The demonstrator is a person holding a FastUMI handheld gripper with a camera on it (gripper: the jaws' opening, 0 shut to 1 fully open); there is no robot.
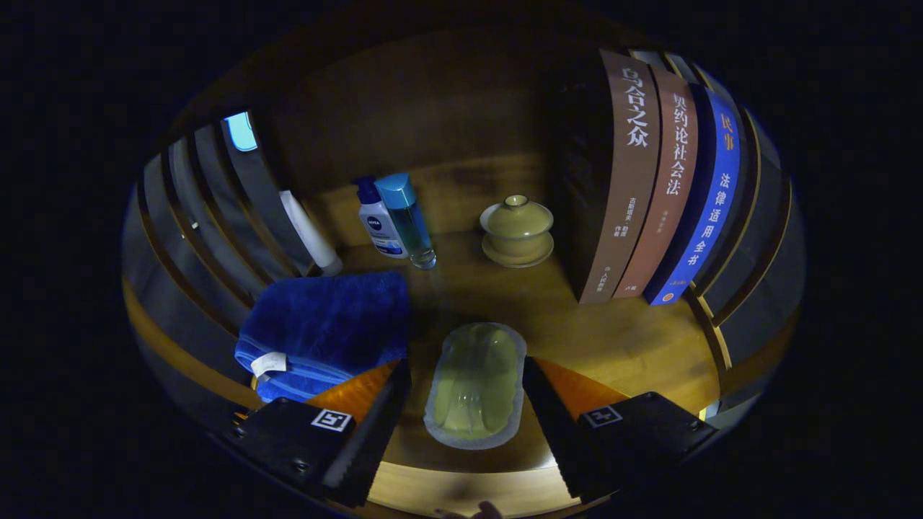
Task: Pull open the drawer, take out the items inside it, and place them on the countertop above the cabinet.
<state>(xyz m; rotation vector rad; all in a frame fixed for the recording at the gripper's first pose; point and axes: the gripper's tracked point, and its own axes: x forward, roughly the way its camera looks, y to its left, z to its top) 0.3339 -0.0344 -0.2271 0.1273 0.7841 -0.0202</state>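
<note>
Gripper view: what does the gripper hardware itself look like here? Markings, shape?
The gripper has two wedge-shaped fingers with serrated inner edges. Each sits on a blocky housing with visible screws and a square black-and-white fiducial tag on top. No cables can be seen. A fingertip of the person's hand peeks in below.

A home-style booth set up as a living or study corner: a wooden countertop (627, 346) carries standing books (660, 180), a lidded tea bowl (517, 229), toiletry bottles (393, 216), a folded blue towel (332, 324) and a clear-packed item (476, 382) lying between the gripper's (465, 404) spread fingers.
</note>
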